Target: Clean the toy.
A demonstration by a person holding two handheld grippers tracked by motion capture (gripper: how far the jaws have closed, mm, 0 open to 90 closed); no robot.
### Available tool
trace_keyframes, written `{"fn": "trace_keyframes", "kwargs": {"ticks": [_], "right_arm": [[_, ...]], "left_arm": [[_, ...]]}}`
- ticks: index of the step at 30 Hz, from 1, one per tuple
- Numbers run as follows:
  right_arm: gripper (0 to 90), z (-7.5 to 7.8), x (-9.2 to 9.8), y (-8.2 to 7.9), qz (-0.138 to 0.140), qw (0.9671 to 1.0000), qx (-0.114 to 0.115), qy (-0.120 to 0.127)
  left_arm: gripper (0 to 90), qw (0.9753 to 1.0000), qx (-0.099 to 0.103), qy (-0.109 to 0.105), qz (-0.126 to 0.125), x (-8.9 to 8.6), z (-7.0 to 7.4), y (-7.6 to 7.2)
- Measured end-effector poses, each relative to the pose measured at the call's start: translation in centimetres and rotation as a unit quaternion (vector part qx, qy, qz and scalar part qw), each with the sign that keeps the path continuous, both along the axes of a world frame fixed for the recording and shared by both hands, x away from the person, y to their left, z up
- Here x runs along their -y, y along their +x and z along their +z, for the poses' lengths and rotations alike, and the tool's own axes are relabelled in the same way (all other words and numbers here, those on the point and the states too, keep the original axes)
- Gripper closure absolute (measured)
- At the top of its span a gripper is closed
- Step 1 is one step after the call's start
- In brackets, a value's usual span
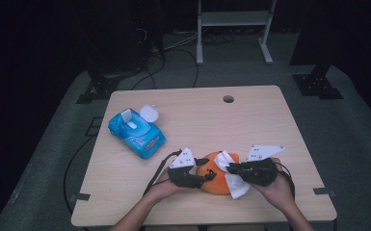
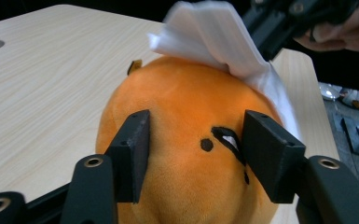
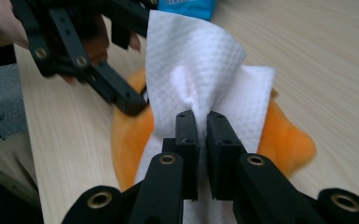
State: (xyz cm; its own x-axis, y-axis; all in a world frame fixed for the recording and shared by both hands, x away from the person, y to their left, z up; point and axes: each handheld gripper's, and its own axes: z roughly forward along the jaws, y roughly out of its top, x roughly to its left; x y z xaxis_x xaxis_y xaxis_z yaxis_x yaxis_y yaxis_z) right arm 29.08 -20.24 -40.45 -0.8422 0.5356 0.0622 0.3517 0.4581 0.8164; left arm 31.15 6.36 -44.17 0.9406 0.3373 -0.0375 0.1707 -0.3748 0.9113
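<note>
Plush toy [image 2: 186, 154]: we hold it between our left claw's [image 2: 193, 158] jaws, on the tabletop [image 1: 197, 120].
Wipe [image 3: 200, 88]: pinched tight in our right claw [image 3: 203, 140], draped over the toy's top, directly ahead.

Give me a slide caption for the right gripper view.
Right gripper pinches a white wet wipe draped over an orange plush toy, while the left gripper steadies the toy.
</note>
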Motion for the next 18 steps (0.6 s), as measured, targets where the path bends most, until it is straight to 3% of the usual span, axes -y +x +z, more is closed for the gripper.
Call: {"fn": "trace_keyframes", "kwargs": {"ticks": [4,8,11,14,15,18], "right_arm": [[83.5,0.0,-0.2,0.3,-0.003,1.0,0.005,-0.001],[83.6,-1.1,2.0,1.5,-0.039,0.9991,-0.019,-0.002],[83.7,-0.8,2.7,1.5,-0.053,0.9985,-0.017,0.003],[83.6,-0.3,2.2,1.2,-0.044,0.9989,-0.01,0.013],[83.6,0.1,1.2,1.0,-0.028,0.9994,-0.002,0.021],[83.6,0.0,0.7,1.1,-0.025,0.9997,0.004,0.007]], "left_arm": [[44.1,0.9999,0.01,0.007,0.0,-0.1,0.0,-0.2],[44.3,0.9999,0.014,0.01,-0.002,-0.1,-0.2,-0.2],[44.7,0.9997,0.02,0.014,-0.009,0.2,-0.2,-0.3],[45.0,0.9993,0.026,0.019,-0.017,0.4,-0.3,-0.5],[45.2,0.9992,0.028,0.021,-0.019,0.3,-0.3,-0.6],[45.3,0.9993,0.025,0.021,-0.018,0.2,-0.3,-0.6]]}}
